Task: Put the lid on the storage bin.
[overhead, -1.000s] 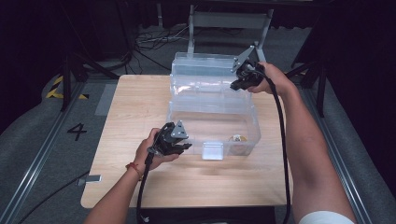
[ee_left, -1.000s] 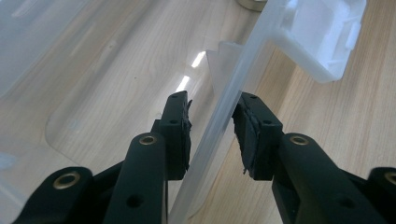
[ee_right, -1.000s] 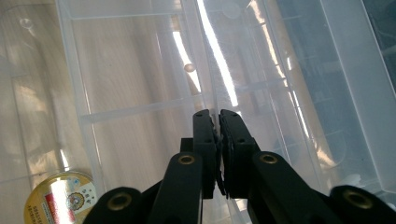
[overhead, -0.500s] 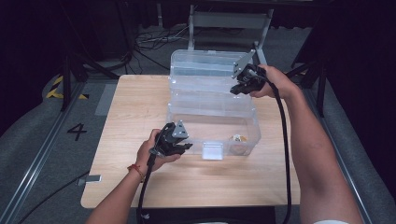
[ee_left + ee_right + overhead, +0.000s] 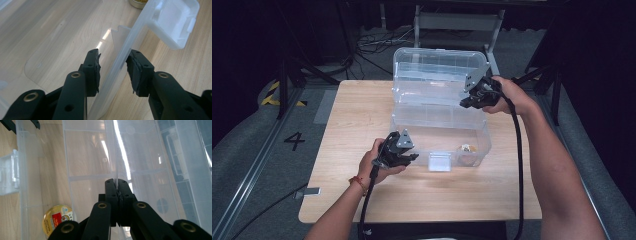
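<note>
Since the earlier frame, only the right gripper (image 5: 466, 103) has shifted slightly, its jaws pinched on a thin clear insert wall of the plastic box (image 5: 439, 125) on the desk (image 5: 347, 130). Left gripper (image 5: 113, 67) jaws straddle the front wall, narrowly apart, untouching. Inside, a gold tin (image 5: 58, 220) bears an unreadable label.

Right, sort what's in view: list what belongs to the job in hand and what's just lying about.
In the job:
- clear plastic box, its lid raised
- inner tray, pinched at its edge by the right gripper
- left gripper, jaws astride the box's front wall
- round tin inside the box

Lying about:
- cables on the floor behind the table
- number 4 floor mark
</note>
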Demonstrator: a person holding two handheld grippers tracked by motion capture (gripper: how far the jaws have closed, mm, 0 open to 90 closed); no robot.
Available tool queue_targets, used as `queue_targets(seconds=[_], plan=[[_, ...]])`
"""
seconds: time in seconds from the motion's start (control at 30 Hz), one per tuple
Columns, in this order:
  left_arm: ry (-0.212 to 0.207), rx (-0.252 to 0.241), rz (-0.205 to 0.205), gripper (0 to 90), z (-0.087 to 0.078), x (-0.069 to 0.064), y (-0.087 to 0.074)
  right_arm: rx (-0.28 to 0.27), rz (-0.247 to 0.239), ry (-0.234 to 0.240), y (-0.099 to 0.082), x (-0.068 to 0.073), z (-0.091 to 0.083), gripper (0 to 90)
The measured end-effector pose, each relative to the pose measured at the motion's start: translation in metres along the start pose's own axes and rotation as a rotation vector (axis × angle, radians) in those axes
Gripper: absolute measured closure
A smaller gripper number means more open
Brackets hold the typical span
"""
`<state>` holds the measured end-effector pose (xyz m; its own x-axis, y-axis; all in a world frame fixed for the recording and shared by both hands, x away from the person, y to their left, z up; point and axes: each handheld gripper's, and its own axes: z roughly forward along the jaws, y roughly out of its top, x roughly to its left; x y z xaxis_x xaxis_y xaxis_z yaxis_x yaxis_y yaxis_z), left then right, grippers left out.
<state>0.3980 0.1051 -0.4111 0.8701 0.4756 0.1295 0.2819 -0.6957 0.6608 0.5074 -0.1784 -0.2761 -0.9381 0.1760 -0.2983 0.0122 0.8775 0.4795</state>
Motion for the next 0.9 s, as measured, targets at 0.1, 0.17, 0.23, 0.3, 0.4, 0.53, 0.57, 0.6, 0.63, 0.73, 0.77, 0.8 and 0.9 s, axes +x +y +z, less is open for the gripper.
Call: queue_targets(seconds=[0.1,0.17,0.23,0.3,0.4,0.53,0.57,0.6,0.63,0.73,0.77,0.8,0.9], plan=[[-0.002,0.000,0.001,62.8,0.000,0.000,0.000,-0.013,-0.003,-0.004,-0.003,0.005,-0.001,89.0],[-0.003,-0.001,0.002,62.8,0.000,0.000,0.000,-0.018,-0.004,-0.004,-0.004,0.008,-0.002,88.9],[0.000,-0.002,0.004,62.6,0.000,0.000,0.000,-0.020,-0.001,-0.001,-0.006,0.010,-0.004,88.7],[0.002,-0.002,0.003,62.4,0.000,0.000,0.000,-0.021,-0.005,0.000,-0.007,0.013,-0.004,88.7],[0.004,-0.002,0.009,62.2,0.000,-0.001,-0.001,-0.024,-0.013,0.002,-0.009,0.017,-0.005,88.7],[0.014,-0.002,0.016,61.8,0.001,-0.002,-0.001,-0.021,-0.025,0.002,-0.010,0.023,-0.006,88.6],[0.014,-0.002,0.017,61.8,0.001,-0.002,-0.001,-0.021,-0.030,0.004,-0.011,0.024,-0.006,88.5],[0.013,-0.002,0.018,61.8,0.001,-0.002,-0.001,-0.022,-0.029,0.003,-0.011,0.026,-0.007,88.5],[0.014,-0.002,0.017,61.8,0.001,-0.002,-0.001,-0.021,-0.031,0.008,-0.012,0.029,-0.007,88.3],[0.021,-0.005,0.020,61.5,0.001,-0.003,-0.001,-0.026,-0.032,0.011,-0.013,0.033,-0.007,88.2],[0.027,-0.004,0.023,61.2,0.001,-0.003,-0.001,-0.027,-0.027,0.010,-0.014,0.035,-0.007,88.0],[0.039,-0.005,0.027,60.6,0.001,-0.005,-0.001,-0.032,-0.027,0.007,-0.015,0.036,-0.007,87.8],[0.054,0.005,0.048,60.8,0.000,-0.007,0.000,-0.046,-0.021,-0.004,-0.018,0.042,-0.006,86.8]])
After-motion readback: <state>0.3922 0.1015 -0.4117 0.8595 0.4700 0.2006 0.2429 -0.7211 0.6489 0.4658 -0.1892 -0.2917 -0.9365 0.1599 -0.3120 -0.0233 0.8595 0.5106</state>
